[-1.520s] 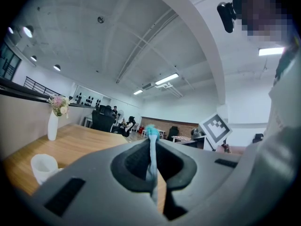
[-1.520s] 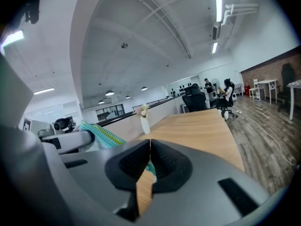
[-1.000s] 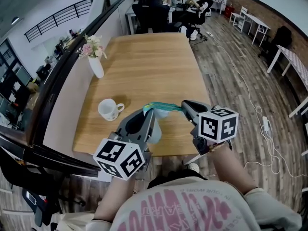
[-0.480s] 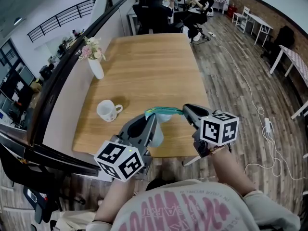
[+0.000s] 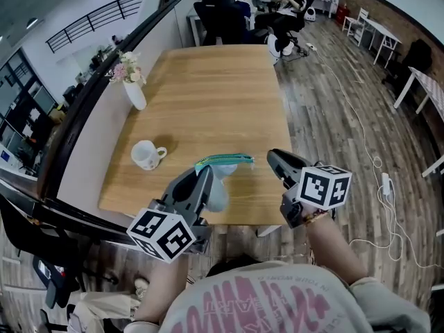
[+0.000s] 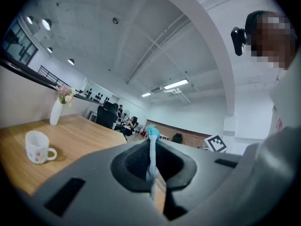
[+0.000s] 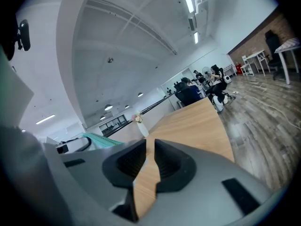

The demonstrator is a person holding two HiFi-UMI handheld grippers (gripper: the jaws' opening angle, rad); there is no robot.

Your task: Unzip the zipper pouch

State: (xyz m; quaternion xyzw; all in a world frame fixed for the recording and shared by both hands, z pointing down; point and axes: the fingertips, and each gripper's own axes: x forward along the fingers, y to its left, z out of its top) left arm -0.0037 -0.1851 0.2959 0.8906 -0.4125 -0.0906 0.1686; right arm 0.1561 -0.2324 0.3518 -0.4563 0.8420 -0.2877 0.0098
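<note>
The zipper pouch [image 5: 219,183] is light blue with a teal zipper [image 5: 223,161] along its top, and it hangs above the table's near edge. My left gripper [image 5: 206,177] is shut on the pouch's left end. In the left gripper view the pouch's thin edge [image 6: 151,150] stands pinched between the left gripper's [image 6: 153,171] jaws. My right gripper [image 5: 276,159] is to the right of the zipper's free end, apart from it. Its jaws have just been opening and nothing is between them. In the right gripper view the bare table shows through the right gripper's [image 7: 149,160] gap, with the teal zipper [image 7: 99,141] off to the left.
The wooden table [image 5: 215,82] bears a white mug [image 5: 144,155] at near left and a white vase with flowers [image 5: 131,89] at far left. Office chairs and seated people [image 5: 229,9] are beyond its far end. A cable [image 5: 368,151] lies on the plank floor at right.
My right gripper has let go of the zipper's end, opened, and moved away to the right. The left gripper, still holding the pouch, has shifted a little to the left.
</note>
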